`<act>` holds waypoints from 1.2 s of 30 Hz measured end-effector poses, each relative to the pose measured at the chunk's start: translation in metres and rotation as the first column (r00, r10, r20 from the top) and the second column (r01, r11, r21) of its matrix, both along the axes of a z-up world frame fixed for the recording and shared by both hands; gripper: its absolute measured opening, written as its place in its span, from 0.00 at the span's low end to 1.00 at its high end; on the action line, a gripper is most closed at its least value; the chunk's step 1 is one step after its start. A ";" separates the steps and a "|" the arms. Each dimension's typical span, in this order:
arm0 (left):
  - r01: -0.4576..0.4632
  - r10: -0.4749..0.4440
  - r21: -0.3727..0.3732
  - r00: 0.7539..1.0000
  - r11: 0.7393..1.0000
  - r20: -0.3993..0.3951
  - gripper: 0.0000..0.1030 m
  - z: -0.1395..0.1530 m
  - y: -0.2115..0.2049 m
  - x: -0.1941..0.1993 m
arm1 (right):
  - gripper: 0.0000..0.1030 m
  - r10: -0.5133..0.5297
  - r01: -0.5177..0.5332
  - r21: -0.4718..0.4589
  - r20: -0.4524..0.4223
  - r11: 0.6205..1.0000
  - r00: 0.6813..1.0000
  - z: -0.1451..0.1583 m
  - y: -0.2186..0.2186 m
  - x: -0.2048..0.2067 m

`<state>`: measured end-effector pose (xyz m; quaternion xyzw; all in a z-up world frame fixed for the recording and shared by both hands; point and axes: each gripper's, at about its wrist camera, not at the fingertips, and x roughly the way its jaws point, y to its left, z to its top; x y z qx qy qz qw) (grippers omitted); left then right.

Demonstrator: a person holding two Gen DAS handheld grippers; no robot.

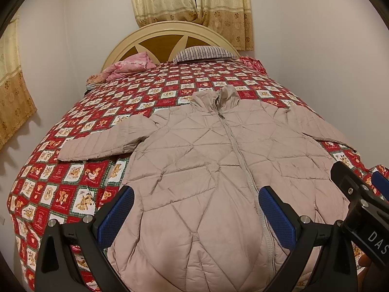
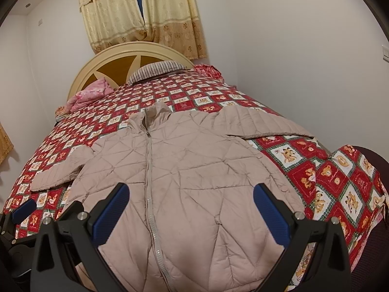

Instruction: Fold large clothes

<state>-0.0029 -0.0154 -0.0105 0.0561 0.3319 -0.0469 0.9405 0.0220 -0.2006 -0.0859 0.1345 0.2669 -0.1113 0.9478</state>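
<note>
A beige quilted puffer jacket (image 1: pixel 206 150) lies flat and zipped on the bed, collar toward the headboard, both sleeves spread out to the sides. It also shows in the right wrist view (image 2: pixel 184 170). My left gripper (image 1: pixel 195 202) is open and empty, hovering over the jacket's lower left half. My right gripper (image 2: pixel 190 199) is open and empty over the jacket's lower right half. The right gripper also shows at the right edge of the left wrist view (image 1: pixel 357 189). The left gripper shows at the lower left of the right wrist view (image 2: pixel 17 216).
The bed has a red and white checked bedspread (image 1: pixel 73 170) with bear pictures. A pink folded quilt (image 1: pixel 131 67) and a striped pillow (image 1: pixel 206 52) lie by the cream headboard (image 1: pixel 167 28). White walls flank the bed; curtains (image 1: pixel 194 0) hang behind.
</note>
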 end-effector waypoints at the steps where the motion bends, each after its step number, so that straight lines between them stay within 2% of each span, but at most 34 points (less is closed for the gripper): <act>1: 0.001 -0.001 0.001 1.000 1.000 -0.002 0.99 -0.001 0.000 0.000 | 1.00 0.000 0.000 0.000 -0.001 1.000 1.000 -0.001 0.000 0.000; 23: 0.000 0.001 0.005 1.000 1.000 -0.027 0.99 -0.008 0.007 0.008 | 1.00 -0.001 0.001 0.005 -0.011 1.000 1.000 -0.009 -0.010 -0.006; 32: -0.026 0.026 -0.002 0.998 1.000 -0.063 0.99 -0.018 0.013 0.029 | 1.00 -0.036 0.036 0.023 -0.023 0.999 0.999 -0.018 -0.028 -0.005; 36: -0.032 0.033 0.021 0.997 0.999 -0.065 0.99 -0.024 0.013 0.046 | 1.00 -0.057 0.058 0.035 -0.025 0.998 0.998 -0.021 -0.043 0.000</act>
